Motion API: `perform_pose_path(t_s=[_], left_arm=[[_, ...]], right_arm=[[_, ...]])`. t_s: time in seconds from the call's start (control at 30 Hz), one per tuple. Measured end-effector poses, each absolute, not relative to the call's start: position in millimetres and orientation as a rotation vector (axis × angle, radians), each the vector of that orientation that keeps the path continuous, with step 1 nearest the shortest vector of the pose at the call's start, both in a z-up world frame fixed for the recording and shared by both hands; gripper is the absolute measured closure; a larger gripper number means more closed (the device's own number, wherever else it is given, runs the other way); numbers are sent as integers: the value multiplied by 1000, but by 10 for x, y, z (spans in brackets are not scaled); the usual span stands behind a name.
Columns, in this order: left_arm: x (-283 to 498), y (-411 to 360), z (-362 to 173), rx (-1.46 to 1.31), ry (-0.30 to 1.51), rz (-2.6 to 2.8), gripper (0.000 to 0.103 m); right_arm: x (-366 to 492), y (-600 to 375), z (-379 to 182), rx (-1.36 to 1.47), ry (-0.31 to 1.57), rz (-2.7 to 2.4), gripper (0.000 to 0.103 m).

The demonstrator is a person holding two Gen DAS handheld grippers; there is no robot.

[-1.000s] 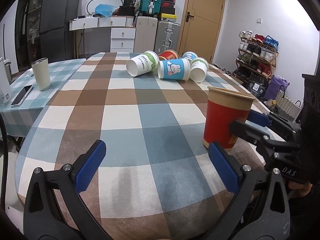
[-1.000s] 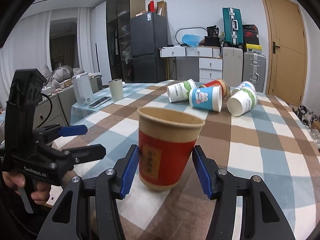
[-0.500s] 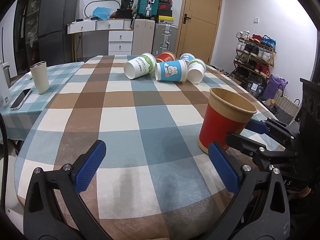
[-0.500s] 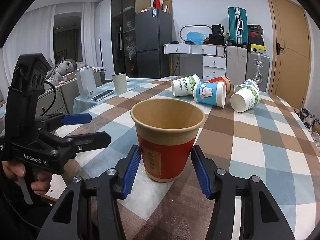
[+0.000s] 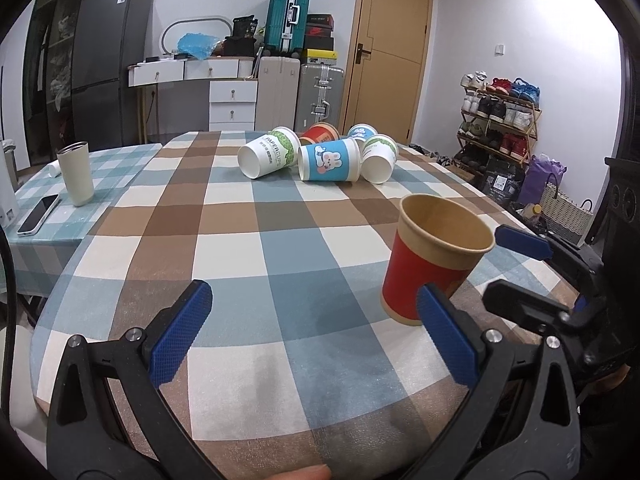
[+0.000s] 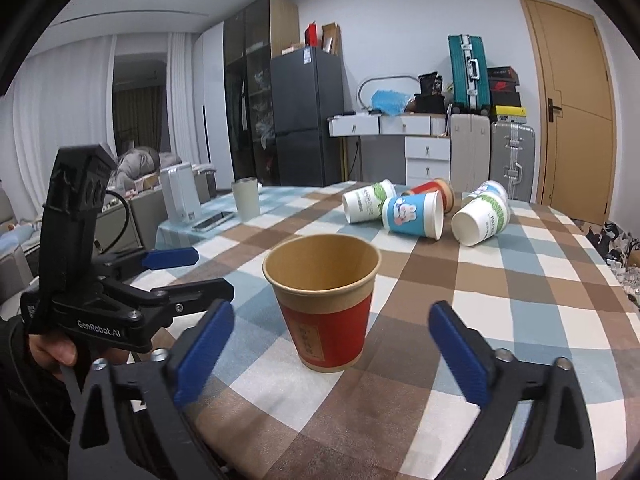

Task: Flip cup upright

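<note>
Both grippers hover low over the table's near edge, side by side, fingers pointing across it. The right gripper (image 6: pixel 332 344) stands with its jaws spread wide, empty. The left gripper (image 5: pixel 316 336) is likewise spread wide and empty.

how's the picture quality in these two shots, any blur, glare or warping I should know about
Left wrist view: heavy fisheye bending, dark vignette corners, the door bows; the red cup is sharp and casts a soft shadow on the tablecloth. Right wrist view: same warping, even indoor light, no strong glare; the right claw is sharp.
</note>
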State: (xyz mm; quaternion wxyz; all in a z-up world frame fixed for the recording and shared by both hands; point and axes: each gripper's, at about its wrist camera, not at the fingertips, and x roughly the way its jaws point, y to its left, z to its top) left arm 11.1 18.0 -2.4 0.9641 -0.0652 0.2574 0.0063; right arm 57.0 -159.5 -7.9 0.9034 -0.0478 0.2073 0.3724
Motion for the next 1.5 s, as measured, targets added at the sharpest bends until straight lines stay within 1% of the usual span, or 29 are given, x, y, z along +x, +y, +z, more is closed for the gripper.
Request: perform_pose_path(t_s=[0.57, 1.5], left_arm=[[-14, 15, 14, -82, 440, -36, 1], [-32, -1, 15, -76, 429, -41, 1]], right_arm=[[495, -1793, -77, -86, 343, 770, 0], [468, -1792, -70, -87, 337, 774, 0]])
